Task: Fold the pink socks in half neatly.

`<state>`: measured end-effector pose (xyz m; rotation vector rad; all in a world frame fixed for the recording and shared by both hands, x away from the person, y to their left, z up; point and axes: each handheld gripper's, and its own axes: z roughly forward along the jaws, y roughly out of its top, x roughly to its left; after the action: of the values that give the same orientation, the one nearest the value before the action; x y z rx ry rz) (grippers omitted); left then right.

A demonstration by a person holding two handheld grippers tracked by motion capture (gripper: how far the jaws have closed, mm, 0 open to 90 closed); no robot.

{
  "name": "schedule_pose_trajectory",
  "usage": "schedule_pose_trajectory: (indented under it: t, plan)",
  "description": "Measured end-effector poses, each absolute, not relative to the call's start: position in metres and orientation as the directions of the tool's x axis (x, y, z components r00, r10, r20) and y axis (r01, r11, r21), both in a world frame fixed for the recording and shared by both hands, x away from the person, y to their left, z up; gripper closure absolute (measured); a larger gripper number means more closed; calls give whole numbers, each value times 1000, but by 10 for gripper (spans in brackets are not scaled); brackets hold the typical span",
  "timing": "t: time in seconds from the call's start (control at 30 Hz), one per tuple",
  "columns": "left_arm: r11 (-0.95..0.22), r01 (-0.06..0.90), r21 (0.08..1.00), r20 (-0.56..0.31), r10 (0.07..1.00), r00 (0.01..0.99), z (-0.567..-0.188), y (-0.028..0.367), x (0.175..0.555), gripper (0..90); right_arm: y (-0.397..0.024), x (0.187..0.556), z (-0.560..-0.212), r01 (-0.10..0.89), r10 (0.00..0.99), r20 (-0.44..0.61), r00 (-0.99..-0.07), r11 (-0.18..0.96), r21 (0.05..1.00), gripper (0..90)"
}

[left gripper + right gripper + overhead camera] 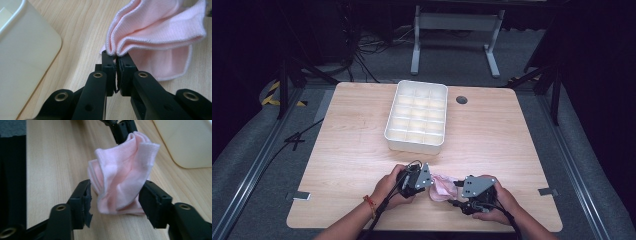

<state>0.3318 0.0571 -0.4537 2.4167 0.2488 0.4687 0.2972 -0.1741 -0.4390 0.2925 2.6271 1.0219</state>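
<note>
A pink sock [442,186] lies bunched near the table's front edge, between my two grippers. My left gripper [432,181] is shut on the sock's folded hem; in the left gripper view its jaws [116,56] pinch the hem of the sock [160,32], which fans out beyond the tips. My right gripper [455,192] comes at the sock from the other side. In the right gripper view its jaws [115,192] stand apart on either side of the sock [122,172], close to the fabric without squeezing it. The left gripper [122,130] holds the sock's far end.
A white tray [414,145] divided into several compartments stands at the middle of the wooden table, just beyond the grippers; its corner [25,62] is close on the left gripper's left. A round cable hole [461,99] sits at the far right of the tray.
</note>
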Motion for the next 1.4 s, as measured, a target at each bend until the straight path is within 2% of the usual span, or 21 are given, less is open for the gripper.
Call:
schedule_pose_trajectory:
  t: [0.03,0.1,0.17,0.27,0.5,0.6,0.83,1.0,1.3,1.4]
  plan:
    - [-767,62,639,266,295,918,-454,57,332,852,-174,298,-439,81,307,-216,-927,726,683,521]
    - [-760,65,646,261,300,918,-453,58,332,850,-174,299,-437,80,316,-223,-922,719,691,620]
    - [-761,59,646,266,297,917,-453,59,333,846,-175,300,-436,75,324,-237,-916,719,691,756]
    - [-762,58,645,265,294,918,-453,59,334,837,-177,301,-434,55,315,-253,-915,718,694,864]
    - [-757,63,650,275,312,909,-447,58,336,801,-178,305,-426,27,314,-291,-904,720,693,872]
    - [-749,58,660,287,323,902,-443,58,341,789,-177,309,-421,4,320,-337,-885,731,683,872]
    - [-765,59,641,314,332,890,-445,56,348,716,-172,316,-422,-35,313,-400,-862,750,661,872]
    - [-767,69,638,312,339,887,-450,59,349,638,-168,317,-432,-72,262,-413,-872,767,638,872]
    - [-789,41,613,304,284,909,-454,65,338,559,-170,313,-447,-111,154,-382,-911,800,590,867]
    - [-771,59,634,270,292,918,-452,68,334,522,-169,311,-450,-126,116,-363,-925,805,579,849]
